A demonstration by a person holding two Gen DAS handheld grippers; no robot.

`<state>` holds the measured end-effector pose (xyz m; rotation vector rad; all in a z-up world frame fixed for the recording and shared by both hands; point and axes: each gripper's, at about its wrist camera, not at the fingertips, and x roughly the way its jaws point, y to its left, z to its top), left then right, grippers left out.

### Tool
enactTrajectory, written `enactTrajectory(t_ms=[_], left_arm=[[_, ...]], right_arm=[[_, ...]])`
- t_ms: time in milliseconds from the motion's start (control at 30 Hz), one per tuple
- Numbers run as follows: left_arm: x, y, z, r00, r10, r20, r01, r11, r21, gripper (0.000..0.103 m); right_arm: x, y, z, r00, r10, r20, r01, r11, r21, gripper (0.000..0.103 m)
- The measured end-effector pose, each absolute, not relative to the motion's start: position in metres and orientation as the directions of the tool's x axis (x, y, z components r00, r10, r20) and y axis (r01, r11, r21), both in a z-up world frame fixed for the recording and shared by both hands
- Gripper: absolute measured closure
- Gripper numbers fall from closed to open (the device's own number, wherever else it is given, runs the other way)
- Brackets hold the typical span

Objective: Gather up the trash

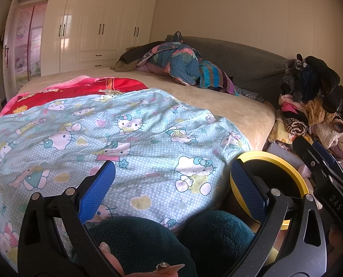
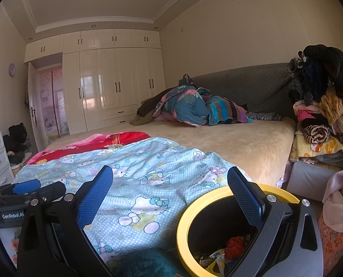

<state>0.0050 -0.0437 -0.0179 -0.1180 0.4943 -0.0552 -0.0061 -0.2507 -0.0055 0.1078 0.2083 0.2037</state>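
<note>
Both the left gripper (image 1: 172, 185) and the right gripper (image 2: 170, 192) are held with fingers spread wide, nothing between them. Crumpled trash (image 2: 226, 252) is seen inside the yellow-rimmed bin (image 2: 183, 219) just beside the bed (image 2: 240, 145). Farther off, a white wardrobe (image 2: 116, 80) is seen.

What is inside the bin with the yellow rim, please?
In the yellow-rimmed bin, crumpled wrappers and something orange-red lie at the bottom. The right gripper, open, hides part of the inside.
</note>
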Motion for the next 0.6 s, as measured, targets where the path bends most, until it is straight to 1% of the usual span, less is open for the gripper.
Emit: enactTrajectory(t_ms=[67, 167, 267, 367, 400, 467, 500, 567, 600], left_arm=[[0.007, -0.037, -0.016, 0.877, -0.077, -0.474, -0.001, 0.987, -0.163, 0.011], [0.010, -0.009, -0.013, 0.877, -0.047, -0.479, -0.083, 0.966, -0.246, 0.011], [0.010, 0.035, -0.009, 0.879, 0.034, -0.476, -0.199, 0.933, -0.301, 0.011], [0.007, 0.098, -0.002, 0.852, 0.240, -0.465, -0.389, 0.886, -0.254, 0.011], [0.005, 0.127, -0.003, 0.816, 0.320, -0.481, -0.469, 0.853, -0.228, 0.011], [0.002, 0.186, -0.016, 0.726, 0.438, -0.530, -0.600, 0.780, -0.178, 0.011], [0.001, 0.208, -0.023, 0.681, 0.476, -0.556, -0.647, 0.747, -0.153, 0.011], [-0.001, 0.260, -0.045, 0.582, 0.524, -0.622, -0.726, 0.679, -0.107, 0.011], [-0.001, 0.277, -0.054, 0.544, 0.535, -0.646, -0.748, 0.659, -0.084, 0.011]], right_arm=[[0.001, -0.244, -0.002, 0.951, 0.236, -0.200, -0.213, 0.969, 0.129, 0.006], [0.022, -0.220, 0.014, 0.933, 0.301, -0.199, -0.269, 0.948, 0.171, 0.006], [0.049, -0.173, 0.032, 0.885, 0.407, -0.229, -0.364, 0.908, 0.206, 0.006], [0.081, -0.099, 0.044, 0.789, 0.532, -0.308, -0.477, 0.846, 0.238, 0.006], [0.090, -0.071, 0.044, 0.748, 0.566, -0.347, -0.512, 0.824, 0.242, 0.006], [0.107, -0.003, 0.033, 0.661, 0.613, -0.432, -0.571, 0.785, 0.241, 0.006], [0.112, 0.021, 0.026, 0.623, 0.631, -0.463, -0.595, 0.766, 0.244, 0.006], [0.125, 0.087, -0.006, 0.515, 0.634, -0.576, -0.624, 0.738, 0.255, 0.006], [0.125, 0.087, -0.006, 0.515, 0.634, -0.576, -0.624, 0.738, 0.255, 0.006]])
